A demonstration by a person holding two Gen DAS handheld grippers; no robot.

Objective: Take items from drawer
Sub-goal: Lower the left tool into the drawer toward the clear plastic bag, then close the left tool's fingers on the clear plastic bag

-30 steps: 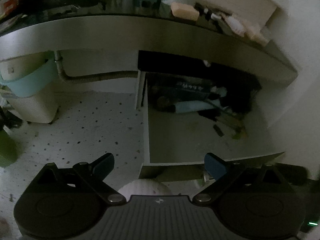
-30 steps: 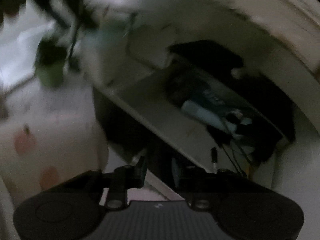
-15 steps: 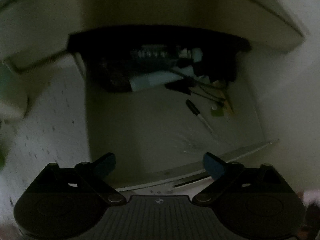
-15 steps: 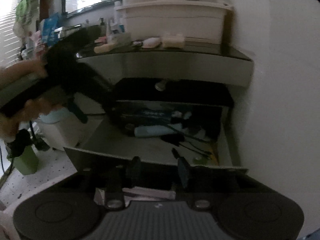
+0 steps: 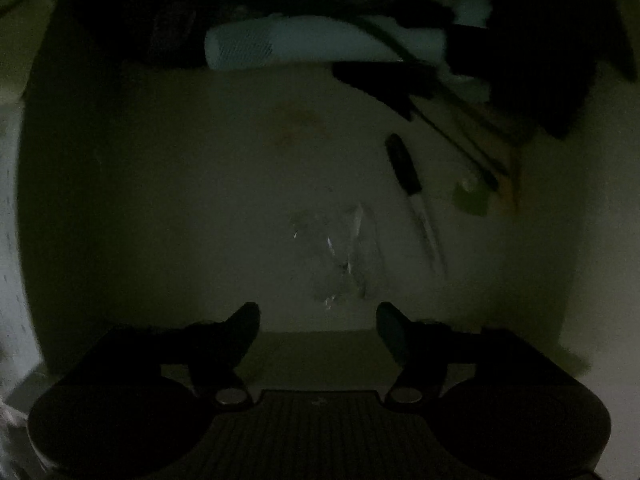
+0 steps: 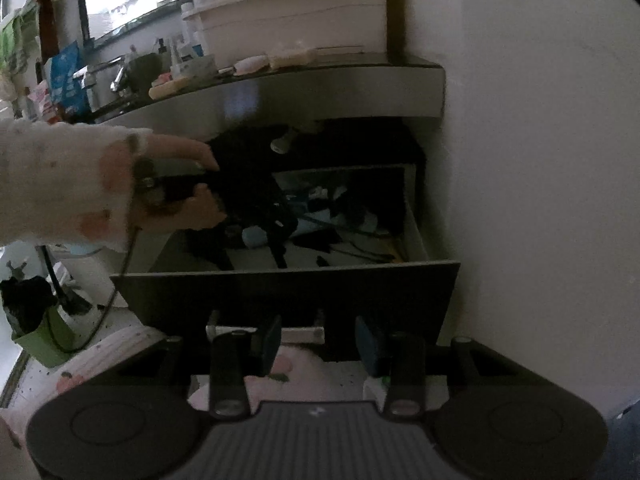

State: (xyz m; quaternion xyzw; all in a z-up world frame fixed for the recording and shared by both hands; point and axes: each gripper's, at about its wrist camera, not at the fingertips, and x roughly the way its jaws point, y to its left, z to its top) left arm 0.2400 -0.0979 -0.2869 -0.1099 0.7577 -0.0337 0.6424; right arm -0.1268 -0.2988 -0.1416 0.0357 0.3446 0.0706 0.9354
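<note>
Nearest to me, the right tongs (image 6: 316,340) hang in front of the pulled-out drawer (image 6: 288,292), their two fingers parted with nothing between them, just before the pale handle (image 6: 264,330) on the drawer's dark front panel. Past that panel, the person's left hand (image 6: 176,196), in a pale spotted sleeve, holds the left tongs (image 5: 318,320) down inside the drawer; seen from their own camera, those fingers also stand spread apart and empty, low over the pale drawer floor. Just ahead of them lies a crumpled bit of clear wrapping (image 5: 344,252), and to its right a screwdriver (image 5: 414,196) with a dark handle lies slanted on the floor. Beside that is a small green tag (image 5: 472,198), near a run of dark cables (image 5: 460,128) along the right wall. Farther back, a light blue cylinder (image 5: 320,42) lies on its side across the rear of the drawer, with dark things I cannot make out piled around it. Above the drawer runs the surface (image 6: 320,84), cluttered with bottles and soaps, and on its far right stands a large cream bin (image 6: 292,12) with a lid, against the wall.
</note>
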